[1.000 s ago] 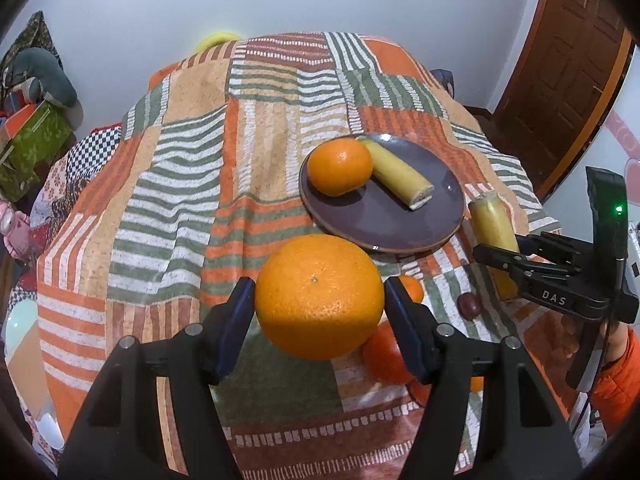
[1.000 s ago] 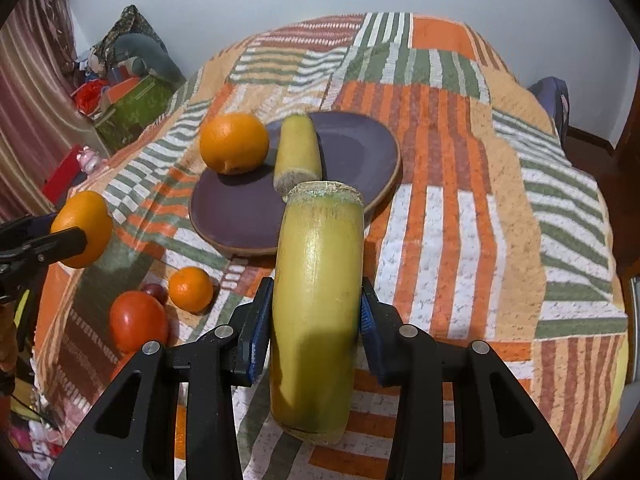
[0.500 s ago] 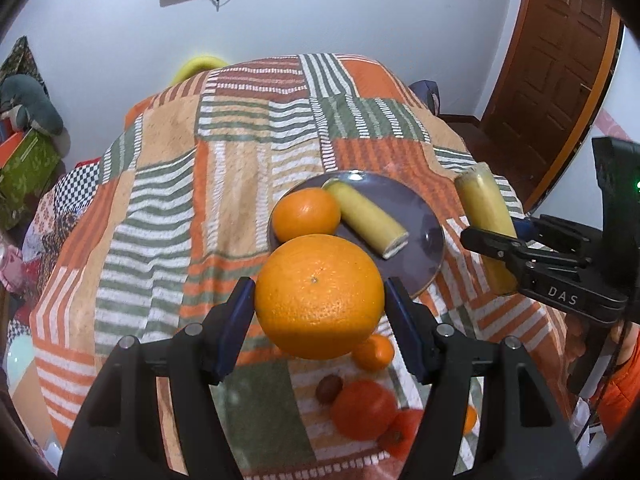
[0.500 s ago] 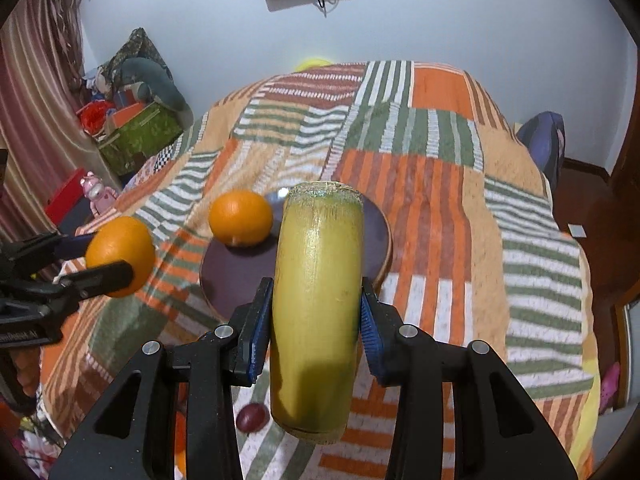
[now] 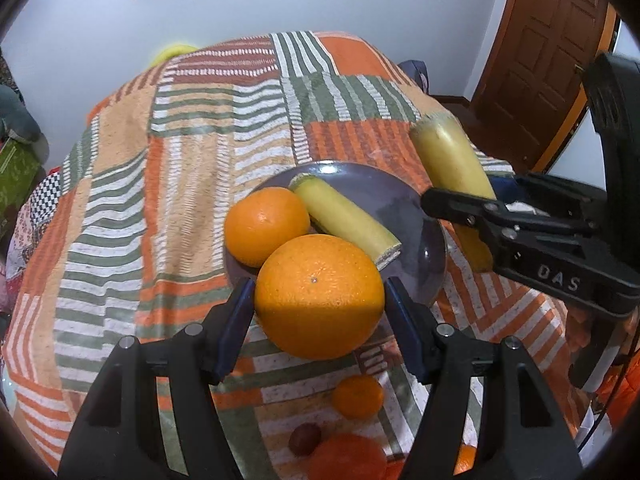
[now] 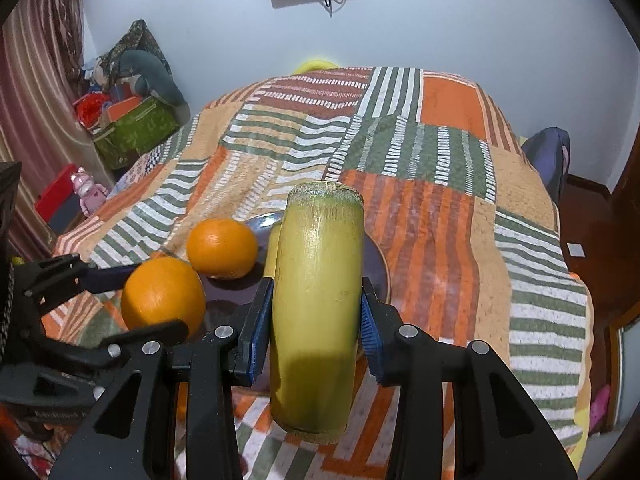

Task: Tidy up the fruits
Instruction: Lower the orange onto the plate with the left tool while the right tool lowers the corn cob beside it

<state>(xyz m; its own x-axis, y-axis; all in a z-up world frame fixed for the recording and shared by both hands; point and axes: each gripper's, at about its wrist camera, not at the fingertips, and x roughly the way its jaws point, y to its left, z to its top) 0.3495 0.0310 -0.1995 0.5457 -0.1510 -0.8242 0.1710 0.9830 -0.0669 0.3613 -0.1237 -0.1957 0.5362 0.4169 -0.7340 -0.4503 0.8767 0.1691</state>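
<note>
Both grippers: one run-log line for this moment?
left gripper: shut on orange | right gripper: shut on sugarcane piece | plate: orange, cane piece

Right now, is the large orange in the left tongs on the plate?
No: the large round orange hangs clamped above the dark plate's near rim.

A bed covered by a patchwork blanket [image 5: 192, 168] of orange, green and white stripes carries everything. A dark plate [image 5: 404, 216] lies on it just ahead of the left hand-held gripper [image 5: 320, 300]. Below that gripper, a small orange [image 5: 357, 396], a dark plum [image 5: 305, 439] and a tomato [image 5: 347, 458] lie on the blanket.
</note>
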